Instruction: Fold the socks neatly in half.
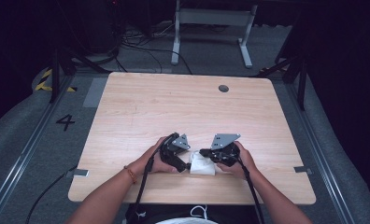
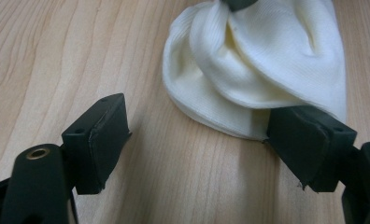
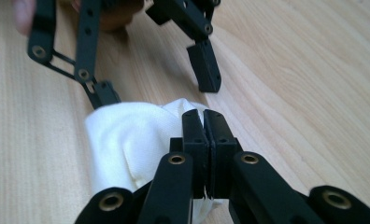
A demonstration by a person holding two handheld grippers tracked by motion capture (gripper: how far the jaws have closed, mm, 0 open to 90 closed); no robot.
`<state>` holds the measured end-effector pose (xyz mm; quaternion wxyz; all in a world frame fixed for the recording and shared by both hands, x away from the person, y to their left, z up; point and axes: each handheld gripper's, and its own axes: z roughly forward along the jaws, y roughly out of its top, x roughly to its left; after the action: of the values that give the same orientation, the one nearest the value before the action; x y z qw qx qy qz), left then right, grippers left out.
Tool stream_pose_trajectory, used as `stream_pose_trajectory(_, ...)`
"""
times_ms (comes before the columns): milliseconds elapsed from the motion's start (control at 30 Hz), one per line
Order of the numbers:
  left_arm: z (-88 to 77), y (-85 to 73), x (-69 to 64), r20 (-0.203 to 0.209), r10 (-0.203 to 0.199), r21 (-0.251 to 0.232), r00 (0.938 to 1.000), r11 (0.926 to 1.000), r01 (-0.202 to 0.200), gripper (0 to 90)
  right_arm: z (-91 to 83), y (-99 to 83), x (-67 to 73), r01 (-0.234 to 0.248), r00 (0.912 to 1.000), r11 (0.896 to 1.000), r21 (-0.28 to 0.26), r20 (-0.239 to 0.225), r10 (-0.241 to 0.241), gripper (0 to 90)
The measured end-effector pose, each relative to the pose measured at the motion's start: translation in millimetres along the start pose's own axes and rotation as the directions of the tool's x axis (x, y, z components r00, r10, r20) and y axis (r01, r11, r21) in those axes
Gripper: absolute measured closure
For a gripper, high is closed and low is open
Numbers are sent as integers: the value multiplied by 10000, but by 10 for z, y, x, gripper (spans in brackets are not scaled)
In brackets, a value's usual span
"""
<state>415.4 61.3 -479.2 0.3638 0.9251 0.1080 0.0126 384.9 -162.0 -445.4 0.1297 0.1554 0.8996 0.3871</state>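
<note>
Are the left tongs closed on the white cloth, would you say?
No, the left tongs stand open, one pad merely touching the white cloth.

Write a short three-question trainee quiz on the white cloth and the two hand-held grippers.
1. True or false: the right hand-held gripper is shut on the white cloth.
2. How do the jaws of the left hand-held gripper stand? A) wide open B) clamped on the cloth C) shut on nothing
3. Fill in: the cloth lies on a wooden ____.

Key: 1 true; 2 A; 3 table.
</note>
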Motion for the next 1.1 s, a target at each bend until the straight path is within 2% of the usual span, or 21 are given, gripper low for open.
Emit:
stream_pose_trajectory(67,-48,-6,2,38,-217,25,9998,9998,217,242,45,-36,-18,-71,10000,10000,58,-8,71,889)
stream_pose_trajectory(133,-126,-6,-8,90,-207,-216,9997,9995,209,264,73,-67,-32,-194,9998,9997,124,-65,194,889)
stream_pose_trajectory(233,-242,5,-53,505,-177,-630,9986,9978,209,351,89,-80,-47,-304,9995,9995,122,-64,305,889)
stream_pose_trajectory(300,-304,16,-132,940,58,-831,9956,9965,21,410,103,-84,-50,-413,9991,9991,91,-112,414,889)
stream_pose_trajectory(467,-328,37,-406,1068,696,-874,9918,9943,-604,399,155,-93,-49,-577,9983,9978,311,-67,579,888)
stream_pose_trajectory(533,-294,74,-513,1143,918,-1038,9892,9914,-800,400,160,-91,-51,-650,9979,9971,389,-39,652,889)
stream_pose_trajectory(633,-181,134,-603,1084,1301,-862,9856,9889,-1211,397,159,-89,-54,-704,9975,9969,360,-22,705,889)
stream_pose_trajectory(700,-62,168,-602,954,1407,-435,9854,9896,-1371,400,150,-85,-59,-721,9974,9968,339,-44,723,888)
stream_pose_trajectory(800,25,153,-533,993,1225,-130,9875,9925,-1218,417,113,-77,-77,-759,9971,9970,160,63,758,881)
stream_pose_trajectory(867,38,127,-511,976,997,-107,9902,9950,-992,422,70,-78,-96,-805,9967,9967,-115,122,806,849)
stream_pose_trajectory(900,33,122,-486,997,1084,-70,9891,9941,-1083,422,40,-78,-106,-896,9957,9957,-233,226,901,802)
stream_pose_trajectory(1000,36,114,-468,882,955,-130,9915,9954,-947,426,-58,-72,-144,-900,9940,9946,-515,571,929,724)
stream_pose_trajectory(1100,40,114,-457,879,1004,-72,9911,9949,-1002,426,-137,-63,-139,-563,9976,9962,-665,374,589,720)
